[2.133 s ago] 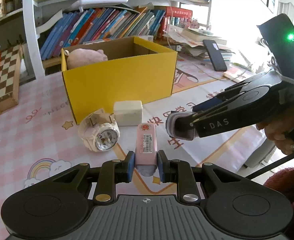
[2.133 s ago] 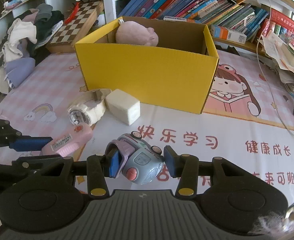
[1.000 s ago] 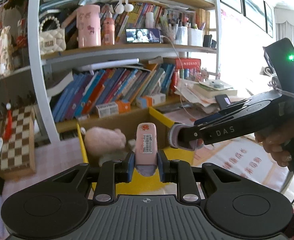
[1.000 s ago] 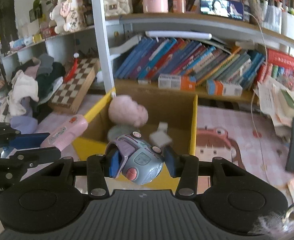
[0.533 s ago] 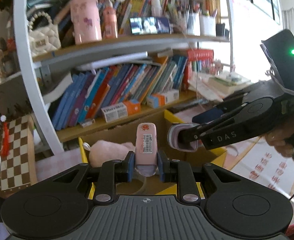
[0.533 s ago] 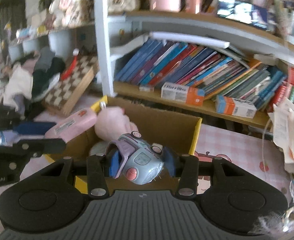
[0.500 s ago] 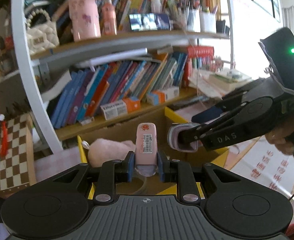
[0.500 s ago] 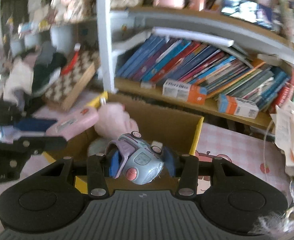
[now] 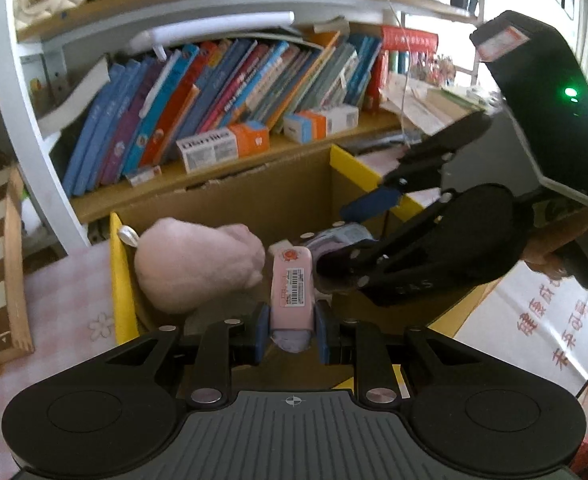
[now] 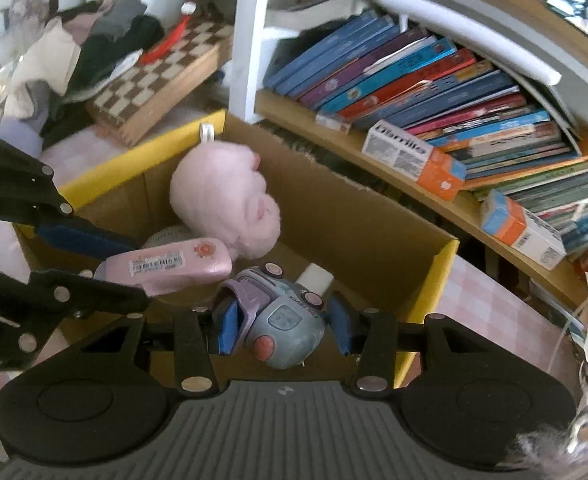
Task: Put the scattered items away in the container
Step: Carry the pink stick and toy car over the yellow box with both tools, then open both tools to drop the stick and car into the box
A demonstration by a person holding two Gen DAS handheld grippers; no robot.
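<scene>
Bookshelf behind; both claws hang over the yellow box [image 10: 443,264] for dropping: left claw [image 9: 290,330] clamps a pink case [image 9: 292,290]; right claw [image 10: 282,326] grips a toy car [image 10: 282,322]

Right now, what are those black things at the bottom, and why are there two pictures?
They are tongs that a person holds, one in each hand, and each has a camera looking out along it. That gives two pictures. The left tongs squeeze a pink case with a barcode sticker. The right tongs squeeze a blue and purple toy car. Both hang over the open yellow box, where a pink plush toy already lies. Behind stands a shelf of books.
</scene>
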